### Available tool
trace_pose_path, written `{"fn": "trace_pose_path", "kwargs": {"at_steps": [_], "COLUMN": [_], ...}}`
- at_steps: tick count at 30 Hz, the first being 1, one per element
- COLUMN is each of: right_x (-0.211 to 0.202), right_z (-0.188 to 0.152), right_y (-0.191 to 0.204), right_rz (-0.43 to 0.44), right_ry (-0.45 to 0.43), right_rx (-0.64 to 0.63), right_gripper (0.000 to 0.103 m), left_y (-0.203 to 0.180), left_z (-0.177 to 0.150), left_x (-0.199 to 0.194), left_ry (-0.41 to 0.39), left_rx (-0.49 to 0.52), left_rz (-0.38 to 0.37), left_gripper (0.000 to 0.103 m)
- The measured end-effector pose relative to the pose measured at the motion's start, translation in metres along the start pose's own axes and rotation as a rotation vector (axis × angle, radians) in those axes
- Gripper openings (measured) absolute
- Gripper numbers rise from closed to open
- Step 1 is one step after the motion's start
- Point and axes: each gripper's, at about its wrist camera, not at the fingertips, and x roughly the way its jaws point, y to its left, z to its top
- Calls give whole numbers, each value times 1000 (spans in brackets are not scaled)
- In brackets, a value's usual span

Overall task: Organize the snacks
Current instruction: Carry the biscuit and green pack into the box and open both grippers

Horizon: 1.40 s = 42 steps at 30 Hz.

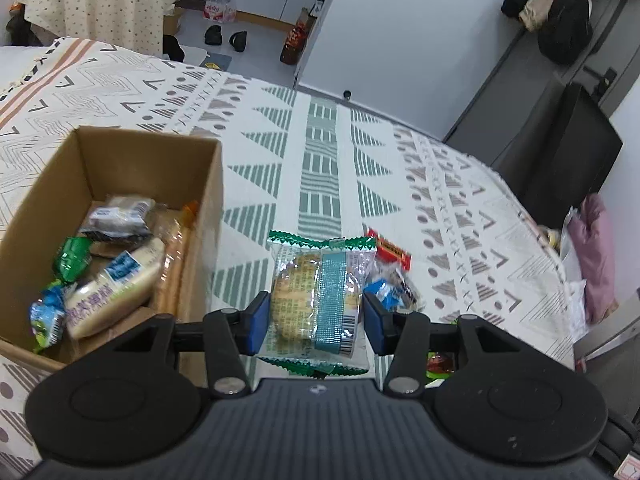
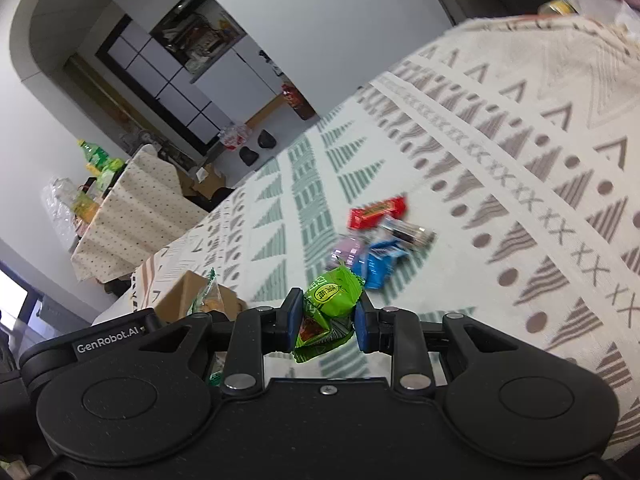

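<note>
My left gripper (image 1: 314, 322) is shut on a clear, green-edged packet with a round biscuit (image 1: 316, 300) inside, held above the patterned tablecloth just right of the cardboard box (image 1: 208, 208). Several wrapped snacks (image 1: 108, 276) lie inside that box. My right gripper (image 2: 326, 320) is shut on a bright green snack packet (image 2: 330, 308), lifted off the cloth. Behind it lie a red bar (image 2: 378, 211), a blue packet (image 2: 378, 266), a purple packet (image 2: 346, 250) and a dark wrapper (image 2: 406, 232). The box (image 2: 192, 300) shows at lower left with the biscuit packet (image 2: 210, 294) over it.
The cloth-covered table (image 1: 320, 152) stretches ahead and drops off at its far and right edges. A black cabinet (image 1: 568, 152) and pink cloth (image 1: 596, 256) stand to the right. A second draped table (image 2: 132, 208) with bottles stands across the room.
</note>
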Motion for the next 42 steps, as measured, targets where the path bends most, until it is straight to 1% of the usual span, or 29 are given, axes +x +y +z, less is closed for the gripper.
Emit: {"fn": "trace_pose_path", "kwargs": {"at_steps": [8, 11, 16, 21, 30, 36, 42], "right_x": [-8, -7, -4, 1, 23, 41, 60], "right_z": [0, -1, -3, -5, -10, -12, -12], "right_y": [42, 56, 76, 95, 129, 146, 161], "right_rz": [23, 29, 36, 49, 73, 88, 109], "right_ry": [-36, -45, -51, -56, -41, -24, -8], "right_rx": [-49, -70, -93, -116, -154, -165, -177], "right_gripper": [27, 27, 27, 27, 27, 27, 27], "left_y": [23, 32, 47, 63, 93, 108, 125], "left_z": [15, 19, 25, 33, 51, 61, 70], "left_x": [-21, -24, -29, -35, -41, -48, -45], "left_ry": [-37, -36, -45, -62, -86, -109, -121], "left_rx": [-49, -72, -103, -138, -198, -212, -237], "left_rz": [-24, -38, -45, -36, -23, -16, 8], "left_gripper": [48, 48, 48, 48, 48, 48, 48]}}
